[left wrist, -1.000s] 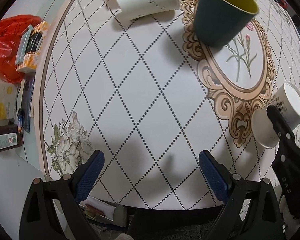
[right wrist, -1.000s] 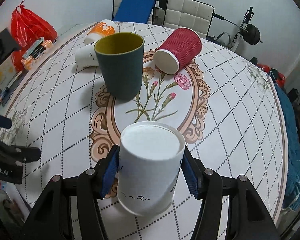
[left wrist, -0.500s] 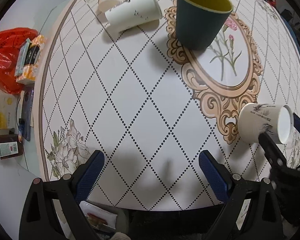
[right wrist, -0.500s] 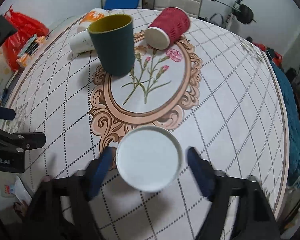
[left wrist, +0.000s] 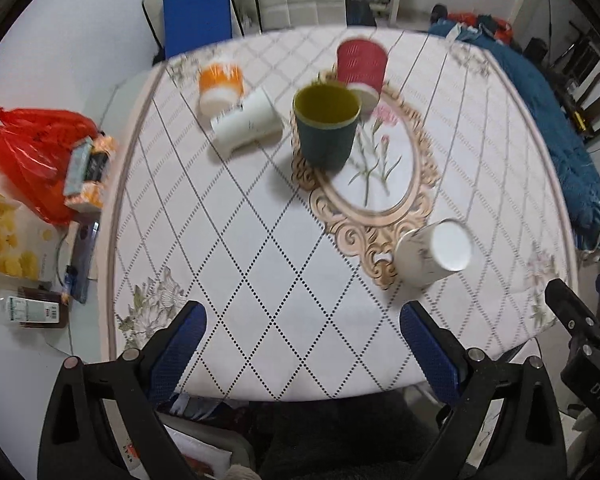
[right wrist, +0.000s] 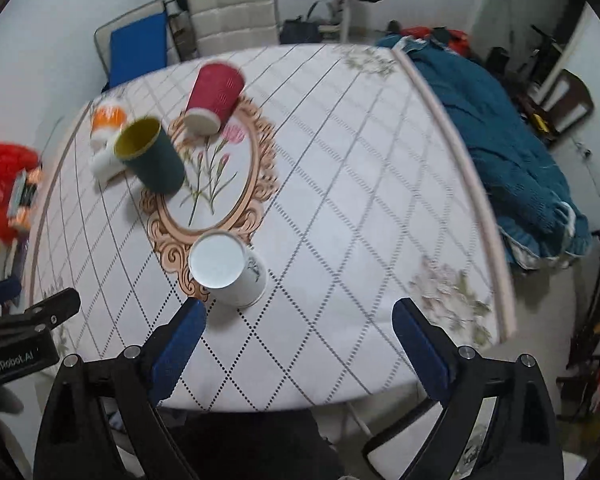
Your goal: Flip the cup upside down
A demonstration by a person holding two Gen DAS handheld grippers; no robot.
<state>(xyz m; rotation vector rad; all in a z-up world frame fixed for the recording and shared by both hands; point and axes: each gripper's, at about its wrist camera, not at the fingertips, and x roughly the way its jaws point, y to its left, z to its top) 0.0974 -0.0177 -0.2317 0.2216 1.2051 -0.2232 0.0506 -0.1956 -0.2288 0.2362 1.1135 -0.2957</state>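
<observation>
Even indoor light, soft shadows beneath cups, slight motion blur, strong fisheye bending, dark vignetted corners

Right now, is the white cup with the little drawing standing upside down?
Yes. The white cup stands mouth-down on the table; its closed flat base faces up, its wider rim meets the cloth, and neither gripper touches it.

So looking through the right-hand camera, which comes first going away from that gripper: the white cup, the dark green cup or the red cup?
From the right gripper:
1. White cup, upside down just ahead of the left finger.
2. Dark green cup, upright, farther back on the left.
3. Red cup, on its side, farthest toward the chairs.
</observation>
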